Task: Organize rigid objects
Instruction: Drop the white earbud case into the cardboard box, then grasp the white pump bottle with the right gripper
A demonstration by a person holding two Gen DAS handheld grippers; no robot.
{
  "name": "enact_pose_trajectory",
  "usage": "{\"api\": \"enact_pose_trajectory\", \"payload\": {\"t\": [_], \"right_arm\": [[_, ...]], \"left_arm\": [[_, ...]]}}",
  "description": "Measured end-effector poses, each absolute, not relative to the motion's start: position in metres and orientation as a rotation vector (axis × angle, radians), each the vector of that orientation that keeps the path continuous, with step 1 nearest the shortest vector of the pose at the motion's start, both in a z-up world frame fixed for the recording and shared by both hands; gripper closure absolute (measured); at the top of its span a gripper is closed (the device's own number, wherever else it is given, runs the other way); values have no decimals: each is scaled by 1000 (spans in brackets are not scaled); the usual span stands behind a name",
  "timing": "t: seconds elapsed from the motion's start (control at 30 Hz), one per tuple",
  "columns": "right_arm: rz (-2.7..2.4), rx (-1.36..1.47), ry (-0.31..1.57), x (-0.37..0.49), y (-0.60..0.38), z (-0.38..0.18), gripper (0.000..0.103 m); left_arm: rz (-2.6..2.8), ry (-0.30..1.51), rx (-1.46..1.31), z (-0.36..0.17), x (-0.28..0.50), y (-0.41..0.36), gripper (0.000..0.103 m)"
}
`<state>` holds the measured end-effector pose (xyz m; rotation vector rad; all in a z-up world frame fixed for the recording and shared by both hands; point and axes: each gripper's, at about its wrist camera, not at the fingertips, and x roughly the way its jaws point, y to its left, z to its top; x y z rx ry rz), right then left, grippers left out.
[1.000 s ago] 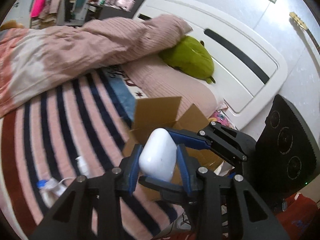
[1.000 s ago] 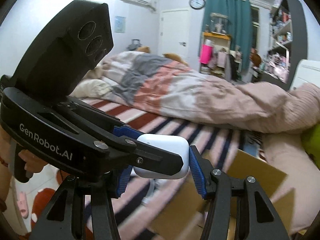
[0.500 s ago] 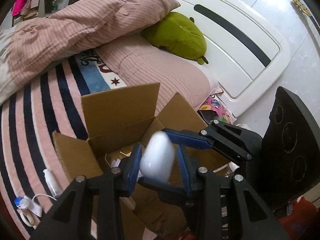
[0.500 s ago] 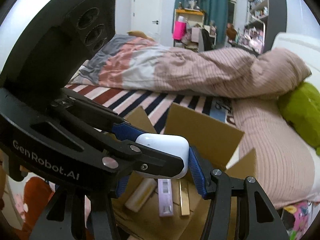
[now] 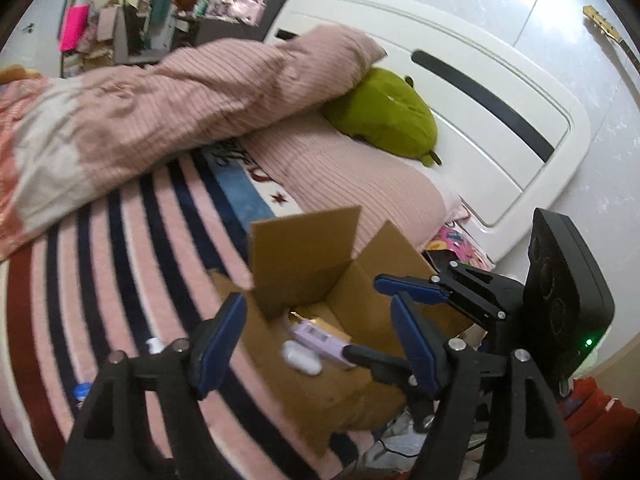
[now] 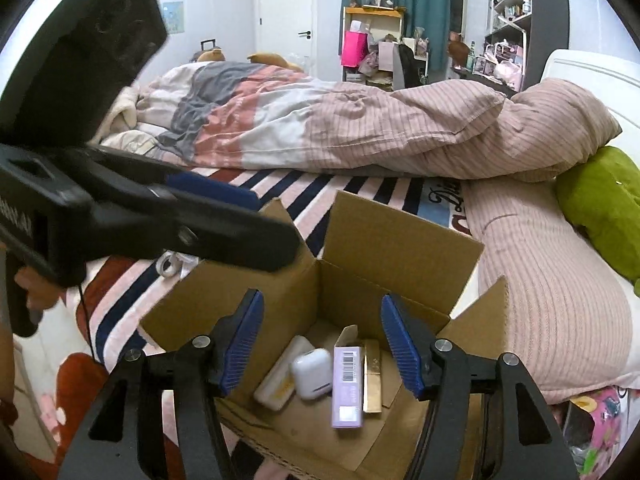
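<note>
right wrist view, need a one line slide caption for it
Open right gripper above an open cardboard box on the bed, holding a white earbud case, purple box and gold box.

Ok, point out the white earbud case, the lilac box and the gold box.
white earbud case point(image 6: 312, 374), right wrist view, lid top.
lilac box point(image 6: 347, 388), right wrist view, barcode face.
gold box point(image 6: 372, 376), right wrist view, long side.

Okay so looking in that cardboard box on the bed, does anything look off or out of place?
Nothing is spilled or damaged. Inside the cardboard box the white earbud case lies tipped against the cream case, beside the lilac carton and gold box. A small white bottle lies outside the box on the striped blanket.
</note>
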<state>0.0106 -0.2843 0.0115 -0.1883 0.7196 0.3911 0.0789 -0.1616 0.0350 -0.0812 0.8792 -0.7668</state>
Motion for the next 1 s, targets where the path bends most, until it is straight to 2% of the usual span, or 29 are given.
{"api": "enact_pose_trajectory", "payload": {"t": [0.3,0.5,0.77,1.0], "right_arm": [[442,-238,682,4,-235,25,45],[564,-283,662,4,-171,25,45],[674,-291,787,20,-95,-26,45],[442,-189,858,60,-94,-88,47]], "left_arm": [[-562,775,-118,44,49,-67,24],[-404,744,-121,24,25,0,22],[-275,785,-172,-28,9,54,22],[-222,809,-231,-65,4,63,22]]}}
